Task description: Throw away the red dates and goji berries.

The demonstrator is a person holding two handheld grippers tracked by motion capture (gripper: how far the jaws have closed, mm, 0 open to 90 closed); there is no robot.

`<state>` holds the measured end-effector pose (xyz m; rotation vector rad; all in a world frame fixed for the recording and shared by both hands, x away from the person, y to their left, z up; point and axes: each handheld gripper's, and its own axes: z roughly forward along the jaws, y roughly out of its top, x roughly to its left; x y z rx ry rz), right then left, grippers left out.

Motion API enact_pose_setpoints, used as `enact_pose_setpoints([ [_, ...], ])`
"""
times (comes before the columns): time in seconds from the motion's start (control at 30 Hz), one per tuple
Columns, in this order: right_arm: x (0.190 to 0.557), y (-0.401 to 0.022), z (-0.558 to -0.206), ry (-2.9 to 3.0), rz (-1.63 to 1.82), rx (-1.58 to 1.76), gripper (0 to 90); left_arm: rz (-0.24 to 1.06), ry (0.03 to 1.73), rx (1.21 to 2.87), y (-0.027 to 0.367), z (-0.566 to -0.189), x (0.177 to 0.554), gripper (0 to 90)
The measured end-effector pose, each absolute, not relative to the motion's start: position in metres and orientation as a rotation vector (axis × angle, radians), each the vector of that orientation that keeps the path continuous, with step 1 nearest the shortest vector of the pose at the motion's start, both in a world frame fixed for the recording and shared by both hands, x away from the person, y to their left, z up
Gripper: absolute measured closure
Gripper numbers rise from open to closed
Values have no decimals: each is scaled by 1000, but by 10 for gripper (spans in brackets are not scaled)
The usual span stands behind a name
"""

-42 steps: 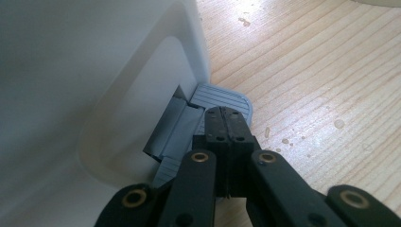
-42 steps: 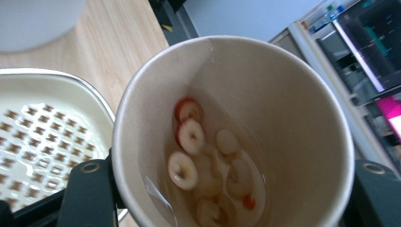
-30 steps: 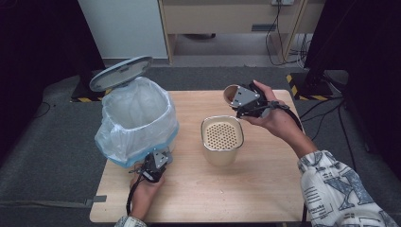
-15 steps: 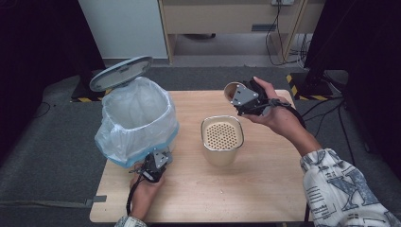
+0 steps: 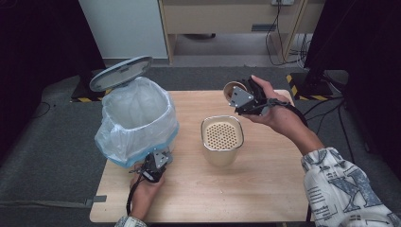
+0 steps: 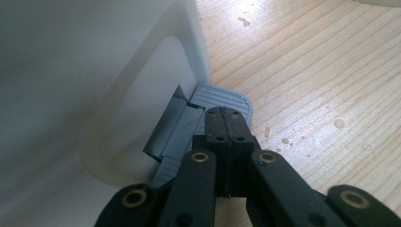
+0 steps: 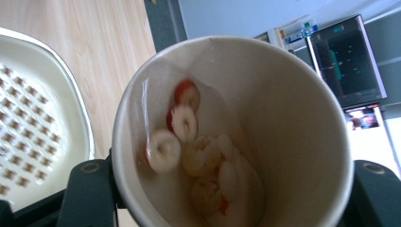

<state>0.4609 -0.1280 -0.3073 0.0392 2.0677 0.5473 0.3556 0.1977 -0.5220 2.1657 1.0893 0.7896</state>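
The right claw point(image 5: 239, 97) gripped a paper cup point(image 7: 231, 132) of fruit slices, tilted, just far-right of the strainer pot point(image 5: 221, 139); the left claw point(image 6: 226, 124), closed, pressed the bin's pedal point(image 6: 222, 97) at the bench's near left

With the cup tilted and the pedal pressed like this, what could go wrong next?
1. The paper cup in the right tongs is tilted and holds wet food pieces. It is beside the strainer container, not over it, so the contents may spill on the table.
2. The shut left tongs rest near the edge of the grey pedal. They may slip off, and the lid of the bin would then probably drop.
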Motion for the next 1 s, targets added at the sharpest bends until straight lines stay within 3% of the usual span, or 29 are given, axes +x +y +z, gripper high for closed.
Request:
enact_pose_setpoints([
  [1.0,459,-125,-306,2047,486,-31,336,785,1091,2166,198,-522,356,897],
])
